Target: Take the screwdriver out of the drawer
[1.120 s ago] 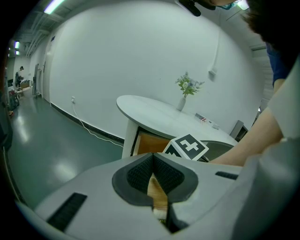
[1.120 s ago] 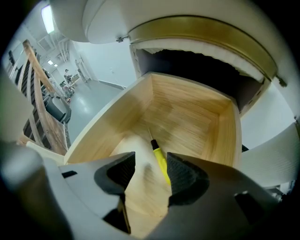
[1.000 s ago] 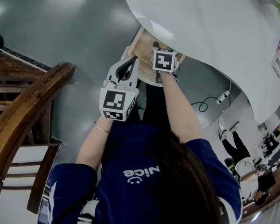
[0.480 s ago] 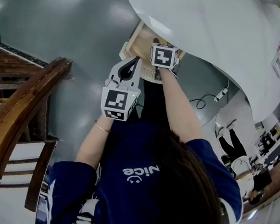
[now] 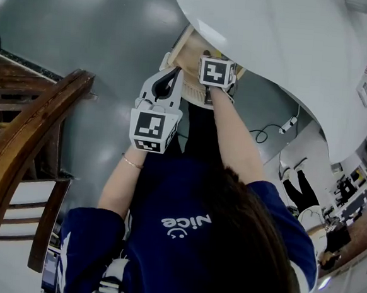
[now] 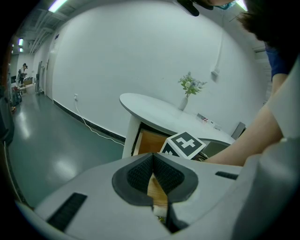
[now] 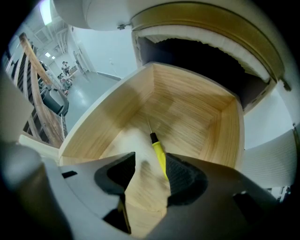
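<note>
A yellow-handled screwdriver (image 7: 158, 152) lies on the floor of the open wooden drawer (image 7: 93, 126). My right gripper (image 7: 151, 164) points steeply down into the drawer with its jaws wide open. The screwdriver lies between the pads, close to the right pad (image 7: 185, 180), and is not gripped. In the head view the right gripper (image 5: 214, 75) hangs over the drawer (image 5: 190, 48) and its marker cube hides the jaws. My left gripper (image 5: 174, 74) is just left of it, by the drawer's front, shut on nothing. In the left gripper view its pads (image 6: 140, 173) meet at the tip.
The drawer sits under a round white table (image 5: 274, 42) that carries a vase of flowers (image 6: 189, 89). A wooden chair (image 5: 25, 143) stands at the left on the grey floor. A cable (image 5: 276, 131) lies on the floor at the right.
Both grippers keep their places at the drawer. Only the head view has shifted slightly.
</note>
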The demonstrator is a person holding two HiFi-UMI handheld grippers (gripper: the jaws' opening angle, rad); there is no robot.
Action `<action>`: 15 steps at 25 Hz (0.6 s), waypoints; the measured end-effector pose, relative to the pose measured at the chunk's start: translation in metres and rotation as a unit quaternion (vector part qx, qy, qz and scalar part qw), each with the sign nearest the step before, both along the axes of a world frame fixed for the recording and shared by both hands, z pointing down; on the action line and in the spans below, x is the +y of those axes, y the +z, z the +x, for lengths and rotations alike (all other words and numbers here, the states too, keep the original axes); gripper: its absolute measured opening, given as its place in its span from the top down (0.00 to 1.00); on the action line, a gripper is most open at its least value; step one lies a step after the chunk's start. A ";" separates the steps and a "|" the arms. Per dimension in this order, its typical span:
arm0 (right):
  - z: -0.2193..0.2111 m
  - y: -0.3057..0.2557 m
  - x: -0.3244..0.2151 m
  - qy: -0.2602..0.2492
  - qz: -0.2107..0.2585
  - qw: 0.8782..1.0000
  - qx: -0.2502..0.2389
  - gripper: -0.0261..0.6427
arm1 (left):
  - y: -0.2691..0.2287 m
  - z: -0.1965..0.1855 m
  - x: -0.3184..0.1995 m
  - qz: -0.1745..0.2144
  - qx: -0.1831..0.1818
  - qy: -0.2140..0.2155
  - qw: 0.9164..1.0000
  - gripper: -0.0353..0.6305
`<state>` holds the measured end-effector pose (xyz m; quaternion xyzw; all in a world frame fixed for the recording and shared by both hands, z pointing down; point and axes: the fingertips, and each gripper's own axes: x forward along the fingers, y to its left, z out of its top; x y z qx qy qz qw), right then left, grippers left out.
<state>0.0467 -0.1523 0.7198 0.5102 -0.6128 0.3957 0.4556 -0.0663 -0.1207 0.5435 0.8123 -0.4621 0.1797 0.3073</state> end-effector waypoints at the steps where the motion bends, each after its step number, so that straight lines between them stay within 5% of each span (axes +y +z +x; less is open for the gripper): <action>1: -0.002 0.002 0.002 -0.007 -0.007 1.000 0.003 0.66 | 0.000 0.000 0.001 0.000 -0.002 0.002 1.000 0.94; 5: -0.003 0.018 0.014 -0.037 -0.069 0.996 0.035 0.64 | -0.002 0.000 0.002 0.005 -0.008 0.012 1.000 0.94; 9: 0.017 0.026 0.007 0.004 -0.077 0.991 0.113 0.67 | -0.001 -0.001 0.004 0.005 -0.004 0.019 1.000 0.94; 15: 0.014 0.040 0.012 -0.020 -0.100 0.987 0.122 0.66 | 0.007 -0.010 0.002 -0.003 0.000 0.010 1.000 0.94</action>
